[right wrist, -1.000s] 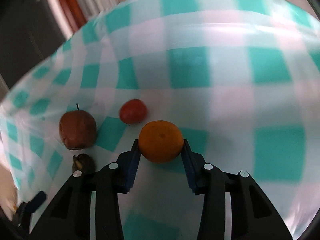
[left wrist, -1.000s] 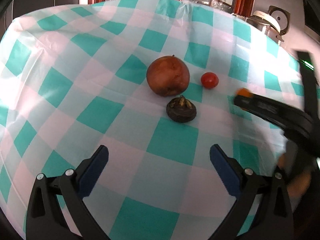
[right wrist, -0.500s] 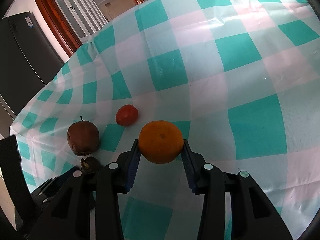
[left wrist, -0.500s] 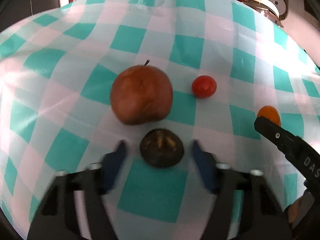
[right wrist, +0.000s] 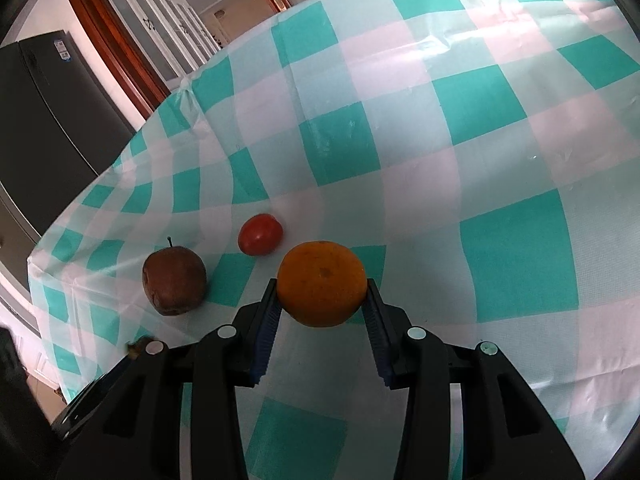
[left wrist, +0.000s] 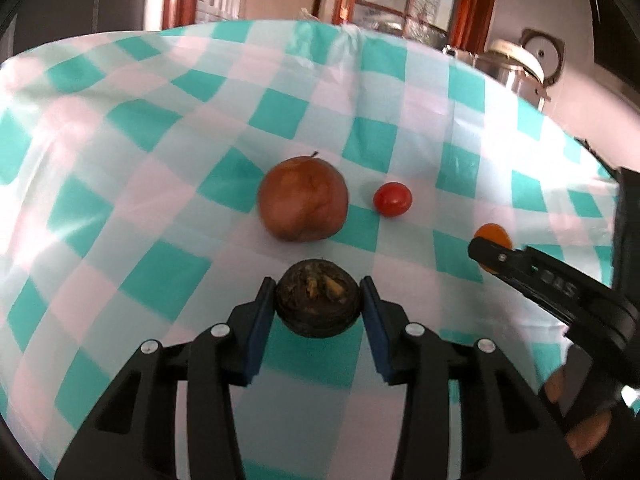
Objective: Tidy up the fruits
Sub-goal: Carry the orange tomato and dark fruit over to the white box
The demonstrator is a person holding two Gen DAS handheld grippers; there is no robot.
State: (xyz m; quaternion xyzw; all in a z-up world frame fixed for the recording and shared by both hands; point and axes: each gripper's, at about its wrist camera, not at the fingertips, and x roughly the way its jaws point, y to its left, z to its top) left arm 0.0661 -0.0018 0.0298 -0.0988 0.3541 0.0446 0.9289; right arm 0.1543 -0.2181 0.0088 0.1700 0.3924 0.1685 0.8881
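While right gripper holds orange, left gripper clamps mangosteen.

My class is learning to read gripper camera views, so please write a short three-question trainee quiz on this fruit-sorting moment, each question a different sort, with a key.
1. True or false: the right gripper holds the orange.
2. Multiple choice: what sits between the fingers of the left gripper?
A. the red tomato
B. the brown apple
C. the dark, wrinkled round fruit
3. Short answer: in the left wrist view, which two fruits lie free on the checked tablecloth?

Key
1. True: both pads press its sides.
2. C: the dark fruit; the fingers have just been closing on it.
3. The brown apple and the red tomato, side by side but apart.
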